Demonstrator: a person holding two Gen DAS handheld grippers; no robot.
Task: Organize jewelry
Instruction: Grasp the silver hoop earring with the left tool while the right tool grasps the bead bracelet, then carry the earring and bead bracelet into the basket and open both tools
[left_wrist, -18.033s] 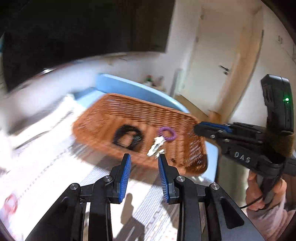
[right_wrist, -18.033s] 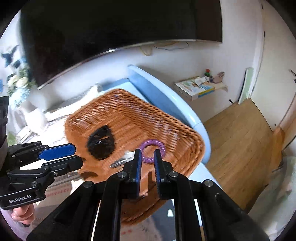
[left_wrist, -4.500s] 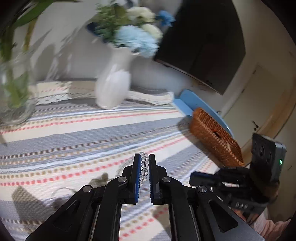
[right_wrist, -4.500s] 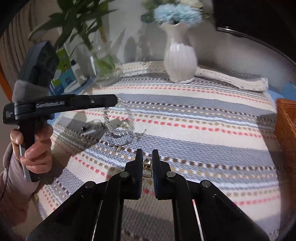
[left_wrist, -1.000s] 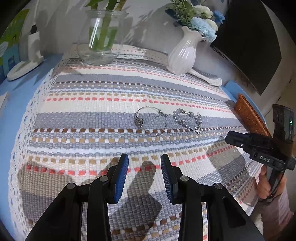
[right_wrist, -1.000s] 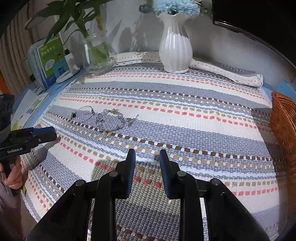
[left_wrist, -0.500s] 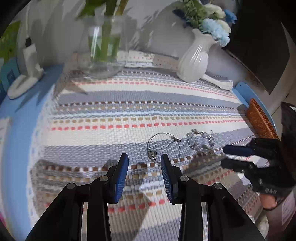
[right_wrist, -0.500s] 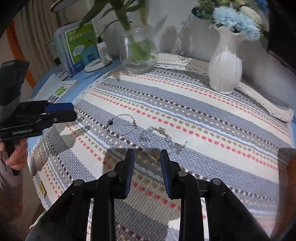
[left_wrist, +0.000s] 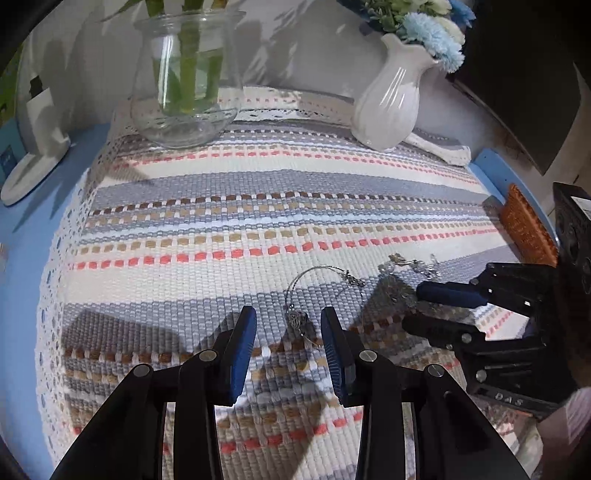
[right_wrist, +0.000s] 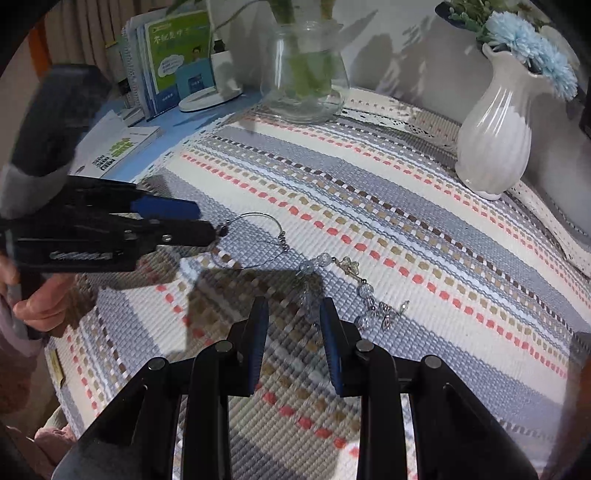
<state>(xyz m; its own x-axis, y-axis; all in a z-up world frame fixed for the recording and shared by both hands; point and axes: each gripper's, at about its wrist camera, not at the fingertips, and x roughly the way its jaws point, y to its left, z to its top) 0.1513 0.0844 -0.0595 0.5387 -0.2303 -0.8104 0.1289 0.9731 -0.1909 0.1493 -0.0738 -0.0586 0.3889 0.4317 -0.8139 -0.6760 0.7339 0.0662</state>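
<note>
A thin silver wire bracelet (left_wrist: 317, 284) with a small charm (left_wrist: 298, 320) lies on the striped woven cloth (left_wrist: 229, 229). My left gripper (left_wrist: 289, 328) is open, low over the cloth, with the charm between its fingertips. A clear beaded bracelet (right_wrist: 347, 291) lies just right of the wire bracelet (right_wrist: 255, 240). My right gripper (right_wrist: 291, 321) is open with the near beads between its fingertips. In the left wrist view the right gripper (left_wrist: 424, 306) comes in from the right over the beaded bracelet (left_wrist: 406, 266). In the right wrist view the left gripper (right_wrist: 199, 221) reaches in from the left.
A glass vase with green stems (left_wrist: 184, 74) and a white vase with blue flowers (left_wrist: 395, 99) stand at the cloth's far edge. A brown wicker basket (left_wrist: 528, 232) sits at the far right. Books (right_wrist: 173, 59) and a leaflet (right_wrist: 122, 147) lie on the blue table at the left.
Both grippers have moved forward and down onto the jewelry. The left now straddles the wire bracelet's charm, the right straddles the beaded bracelet. Both stay open.
</note>
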